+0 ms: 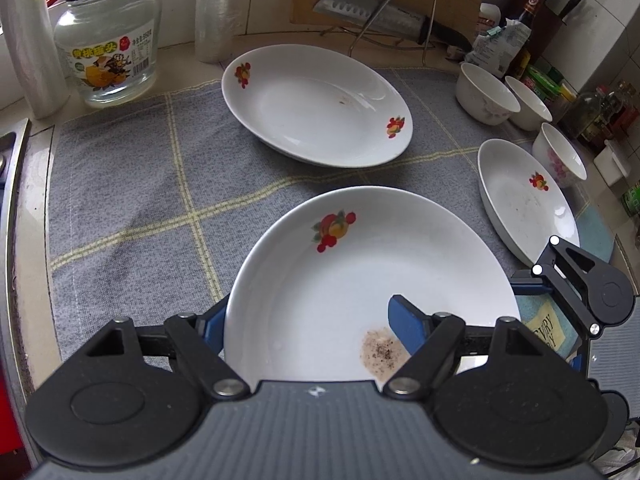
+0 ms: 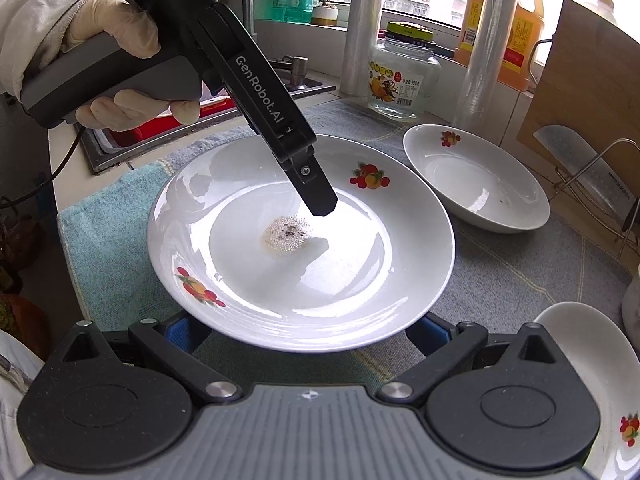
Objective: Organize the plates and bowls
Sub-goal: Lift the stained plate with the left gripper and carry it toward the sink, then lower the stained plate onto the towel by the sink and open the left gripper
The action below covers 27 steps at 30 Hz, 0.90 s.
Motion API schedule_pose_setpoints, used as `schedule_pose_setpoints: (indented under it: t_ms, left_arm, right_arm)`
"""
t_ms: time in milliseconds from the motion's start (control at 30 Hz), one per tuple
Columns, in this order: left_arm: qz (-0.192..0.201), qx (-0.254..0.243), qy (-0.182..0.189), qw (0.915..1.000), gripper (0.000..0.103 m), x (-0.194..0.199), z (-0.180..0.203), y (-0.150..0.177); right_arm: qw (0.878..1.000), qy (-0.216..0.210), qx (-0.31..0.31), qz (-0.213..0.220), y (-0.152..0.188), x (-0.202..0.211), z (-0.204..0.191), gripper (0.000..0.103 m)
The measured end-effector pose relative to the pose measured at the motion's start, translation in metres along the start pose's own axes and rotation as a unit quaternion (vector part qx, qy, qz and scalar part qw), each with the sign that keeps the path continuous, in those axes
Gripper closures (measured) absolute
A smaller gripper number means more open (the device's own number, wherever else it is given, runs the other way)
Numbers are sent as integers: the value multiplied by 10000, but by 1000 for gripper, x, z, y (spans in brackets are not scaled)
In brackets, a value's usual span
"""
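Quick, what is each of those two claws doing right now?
Left gripper: closed on the near plate, at its rim.
Right gripper: fingers spread at the same plate's edge; whether it grips cannot be told.

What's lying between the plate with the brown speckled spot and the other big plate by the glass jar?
Only bare grey checked cloth, shown in the left wrist view.

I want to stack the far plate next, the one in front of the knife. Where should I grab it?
Pinch the far plate at its raised rim, on the near edge. It lies flat and shallow on the cloth, so only the rim offers a hold, and that side is free of the jar and the knife.
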<state>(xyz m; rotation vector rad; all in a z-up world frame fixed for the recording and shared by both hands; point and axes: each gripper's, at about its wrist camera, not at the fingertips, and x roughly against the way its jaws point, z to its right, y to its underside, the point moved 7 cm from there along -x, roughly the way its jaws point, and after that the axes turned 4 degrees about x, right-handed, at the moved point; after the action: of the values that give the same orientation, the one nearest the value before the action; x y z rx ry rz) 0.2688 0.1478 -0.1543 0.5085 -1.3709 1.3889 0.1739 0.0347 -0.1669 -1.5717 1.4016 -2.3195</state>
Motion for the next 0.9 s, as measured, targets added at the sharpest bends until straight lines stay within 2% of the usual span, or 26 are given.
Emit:
schedule_pose_setpoints:
  t_ms: [500,900]
  left_arm:
    - [204,203,-297,9991,24,5,-63,-8]
    - [230,250,-344,9988,24,-4,-81,-9]
  right_arm:
    - [9997,-211,131,-86,-37,-56,-9,0]
    - [9996,-201,144,-104,-44,-70,-8,0]
